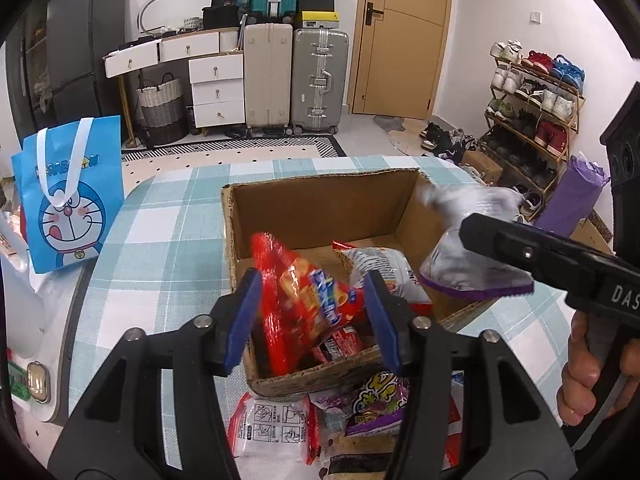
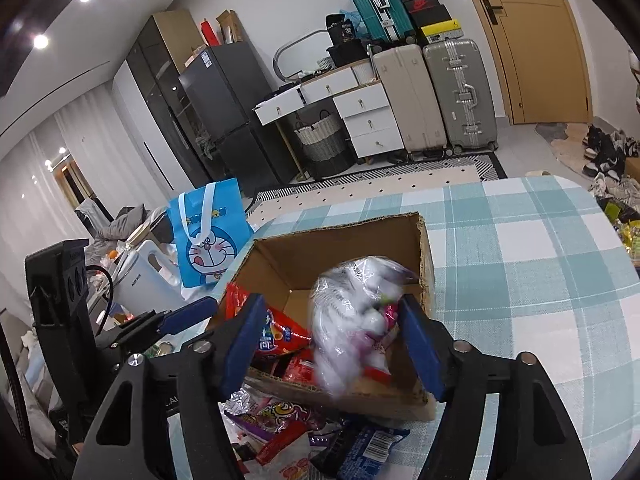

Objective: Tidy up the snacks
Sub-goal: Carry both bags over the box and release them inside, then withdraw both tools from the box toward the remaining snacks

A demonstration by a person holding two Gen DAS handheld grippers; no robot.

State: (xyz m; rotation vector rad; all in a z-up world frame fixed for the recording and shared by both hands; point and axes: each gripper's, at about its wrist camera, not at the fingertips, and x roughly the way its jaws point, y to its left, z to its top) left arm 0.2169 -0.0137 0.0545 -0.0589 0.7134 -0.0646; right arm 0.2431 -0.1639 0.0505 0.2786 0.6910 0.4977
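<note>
Both tongs tilt down over our cardboard box [image 1: 320, 208]: left tongs [image 1: 316, 312] released around a red packet [image 1: 304, 300], right tongs [image 2: 332, 344] released around a white packet [image 2: 352, 320].

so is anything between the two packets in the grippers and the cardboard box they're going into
Nothing visible blocks them. The red snack packet sits between the left gripper pads directly over the open cardboard box. The white and purple packet sits between the right gripper pads, also over the opening. Other packets already lie inside, leaving bare floor.
</note>
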